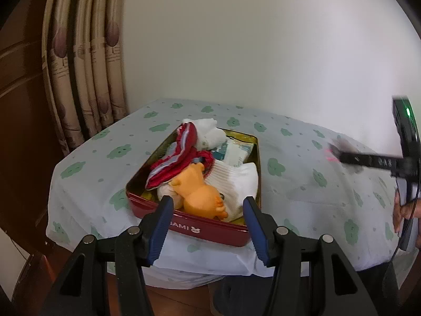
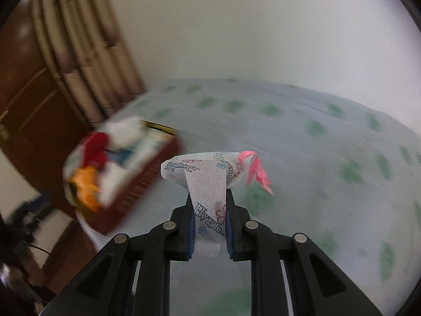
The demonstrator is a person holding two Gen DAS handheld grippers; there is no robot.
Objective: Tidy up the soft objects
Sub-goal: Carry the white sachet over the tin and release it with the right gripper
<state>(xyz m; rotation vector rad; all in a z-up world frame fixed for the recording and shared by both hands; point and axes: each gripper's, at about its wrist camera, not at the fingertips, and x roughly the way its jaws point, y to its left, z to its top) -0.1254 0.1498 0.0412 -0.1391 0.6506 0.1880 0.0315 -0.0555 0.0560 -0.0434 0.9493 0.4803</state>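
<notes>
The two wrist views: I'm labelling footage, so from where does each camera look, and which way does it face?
Left wrist: sits behind the open left gripper, looking down at the red tin of soft things on the table; the right gripper and a hand show at right.
Right wrist: sits behind the right gripper, shut on a white packet with a pink ribbon, facing the table.
Shared: tin, table, curtain.

Glossy red metal tin (image 1: 210, 230) w/ gold inside; matt printed cloth on tabletop (image 1: 302, 184); dimpled nonwoven pouch (image 2: 208, 181); smooth rubbery orange toy (image 1: 200, 192).
</notes>
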